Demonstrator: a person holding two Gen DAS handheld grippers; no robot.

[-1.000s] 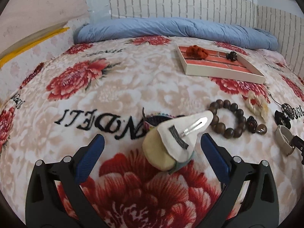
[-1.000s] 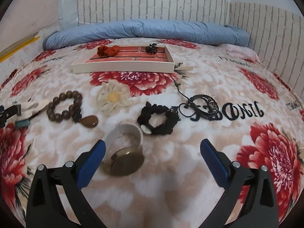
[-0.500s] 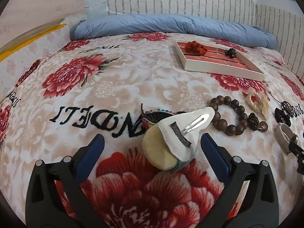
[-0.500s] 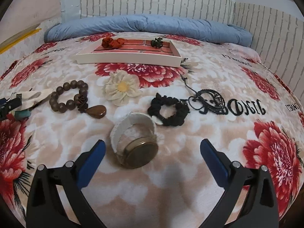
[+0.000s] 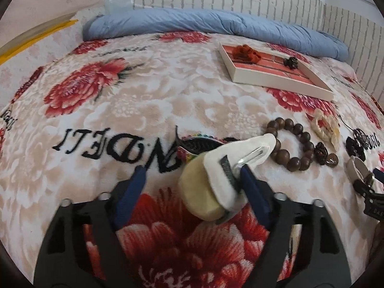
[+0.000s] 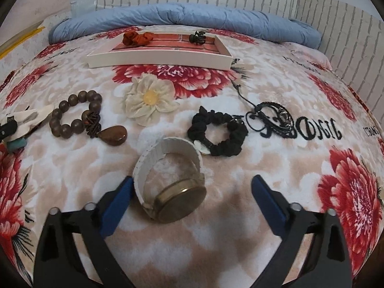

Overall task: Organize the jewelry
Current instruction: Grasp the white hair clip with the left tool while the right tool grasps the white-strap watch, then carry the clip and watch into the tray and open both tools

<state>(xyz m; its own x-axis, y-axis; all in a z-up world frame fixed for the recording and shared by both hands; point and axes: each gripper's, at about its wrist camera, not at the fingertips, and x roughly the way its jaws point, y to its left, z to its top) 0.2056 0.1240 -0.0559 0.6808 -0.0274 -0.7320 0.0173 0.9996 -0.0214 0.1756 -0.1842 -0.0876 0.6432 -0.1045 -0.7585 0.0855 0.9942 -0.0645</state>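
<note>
Landmark: white-rimmed tray at the far side of the floral blanket, already holding a red fabric scrunchie and a black claw clip.

Left gripper: spread, jaws half closed in, not gripping; the plush hair clip lies between them, nearer the right finger, which seems to touch its white edge (contact not certain).

Right gripper: wide open, low over the watch with its white band; left finger just beside the band, right finger well clear.

Still outside the tray: wooden bead bracelet, cream flower clip, black scrunchie, black cord necklace, all on the near side of it.

Risk, left: off-centre closure likely pushes the soft clip sideways or pinches only the felt flap, so it droops or slips during the carry to the tray.

Risk, right: the round brass case may roll or squirt out; the band could catch the black scrunchie touching it and drag it along.

Risk, surface: plush blanket gives under pressure, so fingers may snag pile.
</note>
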